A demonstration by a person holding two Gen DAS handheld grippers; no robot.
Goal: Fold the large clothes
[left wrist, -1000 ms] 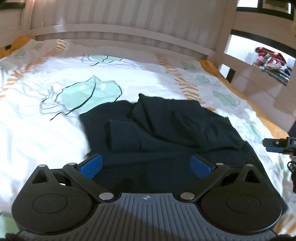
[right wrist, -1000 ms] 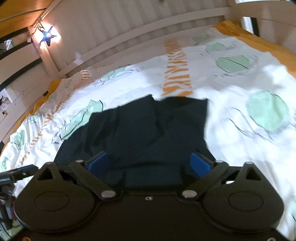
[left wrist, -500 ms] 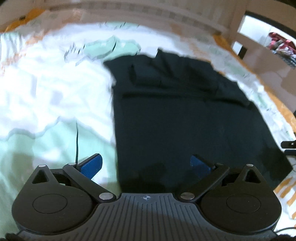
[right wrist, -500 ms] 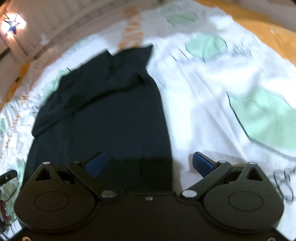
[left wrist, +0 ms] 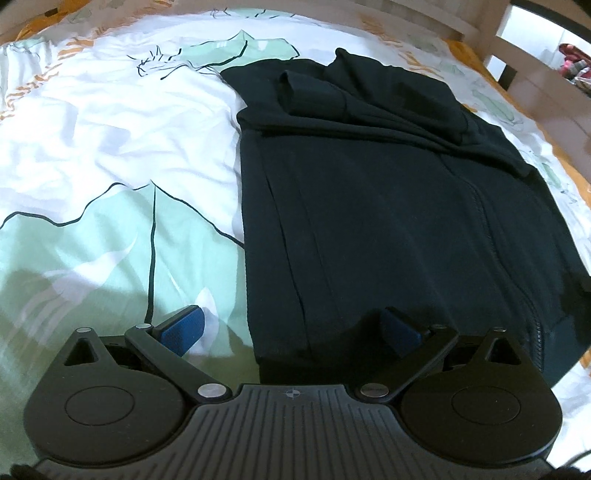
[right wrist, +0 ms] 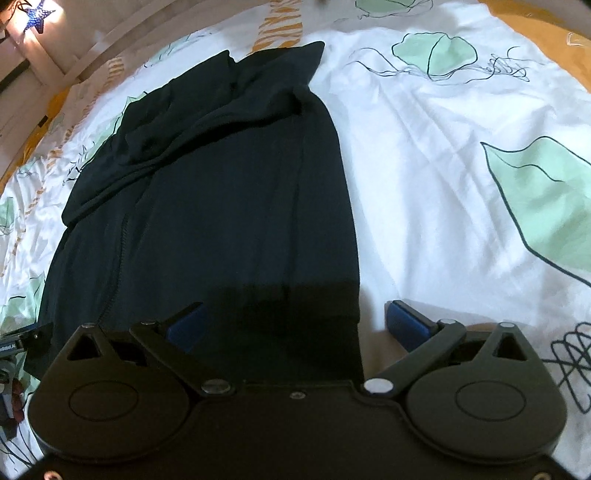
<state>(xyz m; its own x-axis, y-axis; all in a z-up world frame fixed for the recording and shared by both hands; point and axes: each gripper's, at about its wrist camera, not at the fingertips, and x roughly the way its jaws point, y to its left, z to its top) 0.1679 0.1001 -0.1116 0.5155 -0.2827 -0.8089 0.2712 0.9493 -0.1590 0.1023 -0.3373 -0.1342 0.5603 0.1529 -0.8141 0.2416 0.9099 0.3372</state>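
A large dark navy garment (left wrist: 388, 192) lies spread on the bed, with sleeves or a hood bunched at its far end. My left gripper (left wrist: 291, 330) is open above the garment's near left corner, one blue pad over the sheet and one over the cloth. In the right wrist view the same garment (right wrist: 229, 206) fills the left and centre. My right gripper (right wrist: 295, 326) is open and straddles the near right corner, its right pad over the white sheet. Nothing is held between either pair of fingers.
The bed sheet (left wrist: 110, 155) is white with mint leaf shapes and orange marks. A pale wooden slatted rail (right wrist: 122, 33) runs along the far side. A star lamp (right wrist: 37, 16) glows top left. The left gripper's edge (right wrist: 26, 341) shows at the right wrist view's left border.
Both grippers have dropped and moved in toward the garment's near corners. The garment now fills more of each view and lies flatter, and both stay open.
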